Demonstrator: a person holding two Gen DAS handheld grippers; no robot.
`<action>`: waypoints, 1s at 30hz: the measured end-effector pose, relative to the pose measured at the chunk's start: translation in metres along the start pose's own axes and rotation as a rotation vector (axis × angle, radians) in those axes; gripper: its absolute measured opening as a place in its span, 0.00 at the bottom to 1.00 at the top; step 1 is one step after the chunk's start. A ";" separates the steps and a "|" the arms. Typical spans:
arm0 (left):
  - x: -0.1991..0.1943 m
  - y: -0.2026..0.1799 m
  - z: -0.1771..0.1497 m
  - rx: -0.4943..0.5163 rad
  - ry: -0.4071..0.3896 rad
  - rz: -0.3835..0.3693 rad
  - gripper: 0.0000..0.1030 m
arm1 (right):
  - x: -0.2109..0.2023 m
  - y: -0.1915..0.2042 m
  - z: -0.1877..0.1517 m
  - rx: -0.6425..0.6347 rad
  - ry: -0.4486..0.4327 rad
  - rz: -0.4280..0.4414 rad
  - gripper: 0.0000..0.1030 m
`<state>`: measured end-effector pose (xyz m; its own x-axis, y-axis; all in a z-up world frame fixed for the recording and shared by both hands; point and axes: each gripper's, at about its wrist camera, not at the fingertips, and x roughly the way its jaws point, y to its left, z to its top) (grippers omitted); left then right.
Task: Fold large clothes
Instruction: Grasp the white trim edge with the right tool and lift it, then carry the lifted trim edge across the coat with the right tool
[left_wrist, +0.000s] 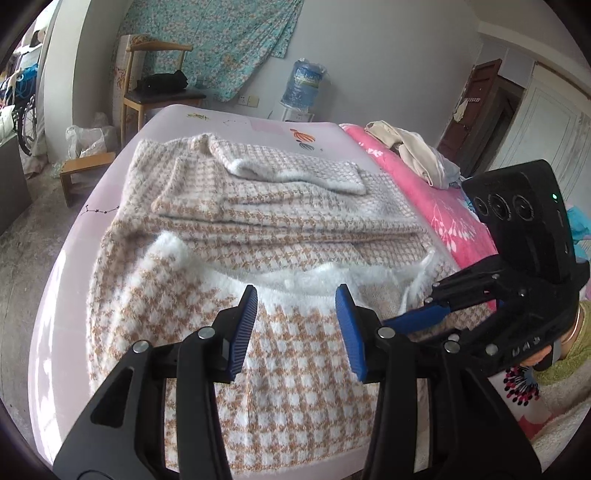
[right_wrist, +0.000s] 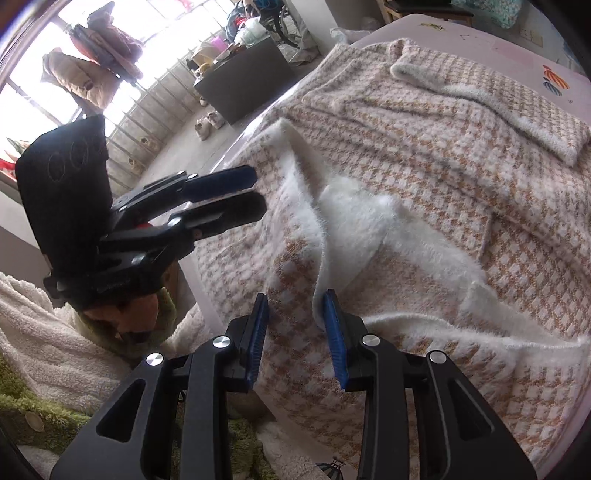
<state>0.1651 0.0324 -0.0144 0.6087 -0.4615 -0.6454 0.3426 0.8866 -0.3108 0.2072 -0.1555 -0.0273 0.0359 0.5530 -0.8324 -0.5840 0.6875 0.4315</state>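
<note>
Checked sweater (left_wrist: 280, 229) lay on bed (left_wrist: 66, 266), half-folded, long axis toward far edge. White collar (right_wrist: 354, 229) sat just ahead of both tools. Left tool (left_wrist: 295, 325) spread, empty. Right tool (right_wrist: 295, 332) spread, nearer collar edge, pinching nothing.

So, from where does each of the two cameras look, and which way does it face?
Left wrist: sits on the left gripper, looking down across the fluffy orange-and-white checked garment on the pale pink bed toward the wall; the right gripper and a hand show.
Right wrist: sits on the right gripper, looking down over the garment toward the window; the left gripper shows.
Shared: garment, bed, both grippers.
</note>
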 end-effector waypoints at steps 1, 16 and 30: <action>0.006 0.000 -0.001 -0.001 0.021 0.008 0.41 | -0.001 0.002 -0.003 -0.009 0.007 0.011 0.36; 0.025 0.012 -0.026 -0.014 0.133 0.021 0.41 | -0.005 -0.047 0.055 -0.013 0.011 -0.070 0.55; 0.018 0.012 -0.033 0.006 0.105 -0.006 0.43 | 0.028 -0.005 0.037 -0.181 0.185 -0.162 0.16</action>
<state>0.1564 0.0357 -0.0525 0.5283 -0.4608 -0.7132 0.3504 0.8834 -0.3112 0.2411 -0.1265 -0.0401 0.0016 0.3369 -0.9416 -0.7183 0.6554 0.2332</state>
